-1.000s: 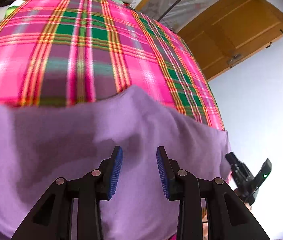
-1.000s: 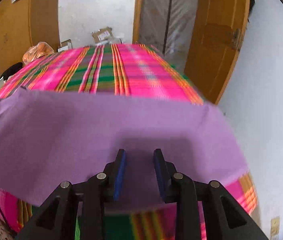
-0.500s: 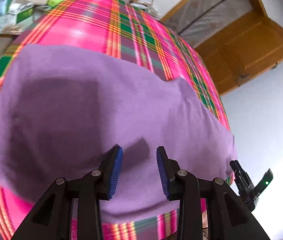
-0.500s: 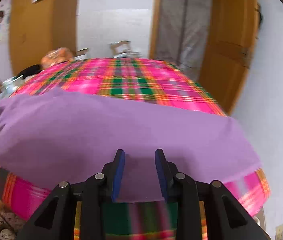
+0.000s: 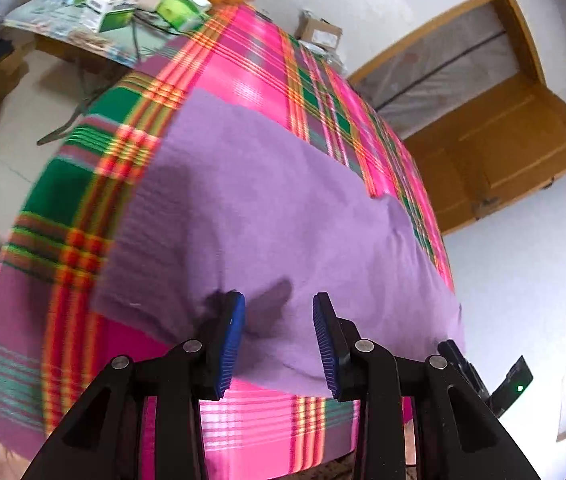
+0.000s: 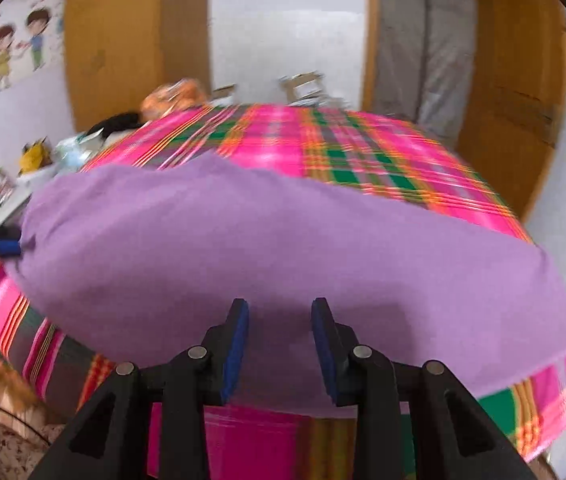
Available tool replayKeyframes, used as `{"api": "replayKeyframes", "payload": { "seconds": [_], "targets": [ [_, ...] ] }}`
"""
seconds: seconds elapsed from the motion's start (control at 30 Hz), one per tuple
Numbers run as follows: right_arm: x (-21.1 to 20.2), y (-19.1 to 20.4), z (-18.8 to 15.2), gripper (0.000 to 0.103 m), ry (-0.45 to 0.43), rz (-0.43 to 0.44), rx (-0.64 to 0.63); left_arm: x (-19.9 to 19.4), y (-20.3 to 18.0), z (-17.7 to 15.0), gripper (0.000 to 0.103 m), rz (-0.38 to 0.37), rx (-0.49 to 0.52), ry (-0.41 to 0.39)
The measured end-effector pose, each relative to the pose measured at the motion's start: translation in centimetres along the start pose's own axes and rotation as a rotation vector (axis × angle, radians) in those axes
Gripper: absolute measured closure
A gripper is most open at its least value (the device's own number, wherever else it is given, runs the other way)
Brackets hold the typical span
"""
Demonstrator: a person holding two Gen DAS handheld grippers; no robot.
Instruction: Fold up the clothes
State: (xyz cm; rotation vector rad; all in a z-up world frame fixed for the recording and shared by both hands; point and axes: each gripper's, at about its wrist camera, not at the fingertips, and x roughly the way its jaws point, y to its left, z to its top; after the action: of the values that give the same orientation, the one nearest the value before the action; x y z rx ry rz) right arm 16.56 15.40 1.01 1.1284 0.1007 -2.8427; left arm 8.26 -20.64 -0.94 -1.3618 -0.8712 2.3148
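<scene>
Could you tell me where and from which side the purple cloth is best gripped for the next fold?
I would grip the purple cloth along its near hem, which overhangs the plaid table edge, coming in from the near side. Both the left gripper and the right gripper stand open there, so fingers could probably close over and under the loose hem.

This is looking like a lived-in room of a home. A pink and green plaid cloth (image 5: 251,60) is covering a bed or large table straight ahead of the tongs. Beyond it, wooden doors (image 6: 523,92) are standing against white walls, and a children's cartoon poster (image 6: 11,52) is hanging far to the left. A side table (image 5: 83,36) cluttered with small boxes is sitting off to the left.
</scene>
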Motion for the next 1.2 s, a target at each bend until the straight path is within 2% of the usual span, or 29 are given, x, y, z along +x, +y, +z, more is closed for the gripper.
{"api": "replayKeyframes", "payload": {
  "seconds": [0.07,0.2,0.4,0.6,0.73,0.93,1.0,1.2],
  "targets": [
    [0.3,1.3,0.2,0.070,0.002,0.028,-0.033,-0.3,0.7,-0.2,0.067,0.003,-0.016,-0.005],
    [0.5,3.7,1.3,0.069,-0.016,0.088,-0.081,-1.0,1.7,-0.3,0.067,-0.041,-0.059,-0.025],
    [2.1,7.4,2.4,0.069,0.004,0.151,-0.185,-1.3,2.0,0.3,0.067,-0.053,-0.085,-0.038],
    [2.9,10.2,4.3,0.069,-0.026,0.214,-0.235,-3.5,3.0,0.4,0.067,-0.057,-0.098,-0.083],
    [4.7,11.5,6.2,0.069,0.016,0.284,-0.188,-4.3,3.4,1.0,0.067,-0.036,-0.120,-0.120],
    [7.8,13.1,9.8,0.069,0.084,0.376,-0.056,-4.3,3.9,1.3,0.067,-0.037,-0.137,-0.130],
    [9.4,14.1,10.9,0.069,0.135,0.376,-0.028,-4.3,4.1,1.4,0.067,-0.043,-0.149,-0.131],
    [12.2,16.9,12.4,0.069,0.152,0.286,-0.045,-4.1,4.5,1.7,0.067,-0.061,-0.159,-0.132]
  ]
}}
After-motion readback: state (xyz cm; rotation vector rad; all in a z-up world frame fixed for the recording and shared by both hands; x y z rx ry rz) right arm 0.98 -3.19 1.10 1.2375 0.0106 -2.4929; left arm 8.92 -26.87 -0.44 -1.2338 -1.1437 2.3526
